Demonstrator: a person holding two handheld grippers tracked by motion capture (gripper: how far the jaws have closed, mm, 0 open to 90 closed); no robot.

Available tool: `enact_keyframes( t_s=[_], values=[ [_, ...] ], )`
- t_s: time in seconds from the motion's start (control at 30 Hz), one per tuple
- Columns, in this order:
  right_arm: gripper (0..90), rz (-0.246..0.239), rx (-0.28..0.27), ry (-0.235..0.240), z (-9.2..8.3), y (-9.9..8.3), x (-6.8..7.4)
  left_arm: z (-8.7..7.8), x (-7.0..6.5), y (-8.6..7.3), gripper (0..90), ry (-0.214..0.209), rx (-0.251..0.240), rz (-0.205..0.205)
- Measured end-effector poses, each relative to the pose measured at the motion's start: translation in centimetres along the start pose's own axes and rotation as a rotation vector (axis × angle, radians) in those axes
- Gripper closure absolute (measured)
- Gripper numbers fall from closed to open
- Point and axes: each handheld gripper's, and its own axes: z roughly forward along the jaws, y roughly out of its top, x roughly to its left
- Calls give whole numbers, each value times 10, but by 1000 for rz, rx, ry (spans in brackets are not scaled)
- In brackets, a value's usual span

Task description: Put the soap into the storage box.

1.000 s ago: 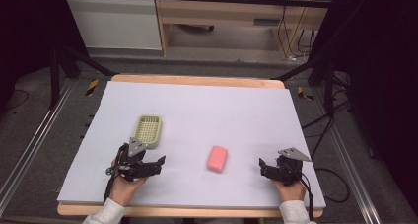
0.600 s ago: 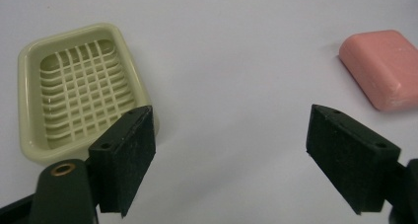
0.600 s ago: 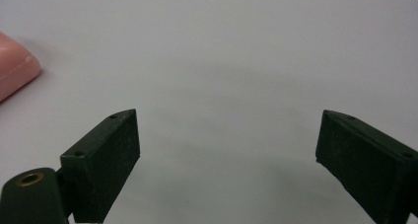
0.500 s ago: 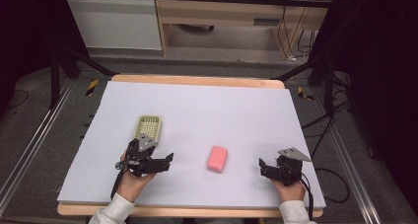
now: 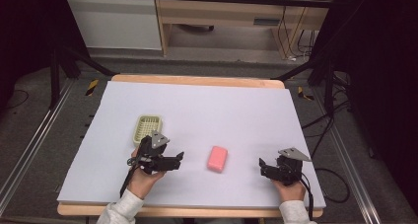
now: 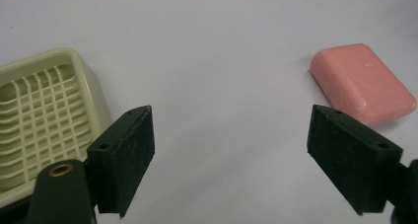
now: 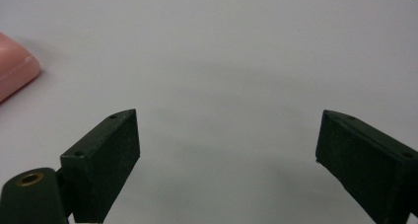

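Soap (image 5: pixel 217 158), one pink bar, lies bare on the white surface (image 5: pixel 236 105) in the high view, between your two tools and touching neither. One green soap dish (image 5: pixel 147 128) sits just behind your left tool (image 5: pixel 178 159). Since a second ago that tool has travelled from beside the dish toward the bar, its jaws apart and empty; judged as the approach to a pick-up, not yet begun. Your right tool (image 5: pixel 262 166) has kept its place.

Left gripper view: dish (image 6: pixel 39 110) at left, bar (image 6: pixel 362 81) beyond the right jaw, nothing between the jaws.

Right gripper view: jaws wide apart over bare surface; one corner of the bar (image 7: pixel 15 68) at the left edge.
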Motion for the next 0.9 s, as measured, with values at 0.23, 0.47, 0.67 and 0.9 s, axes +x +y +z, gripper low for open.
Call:
enact_keyframes(
  t_s=[0.23,0.47,0.67,0.9],
  values=[
    [100,0,0,0,0,0,0,7,-8,7,181,-9,8,0],
    [100,1,1,2,0,0,0,13,-16,13,180,-19,10,10],
    [100,3,4,3,0,0,0,20,-25,18,177,-31,23,19],
    [100,2,6,4,1,0,0,28,-34,23,175,-35,42,36]
  ],
)
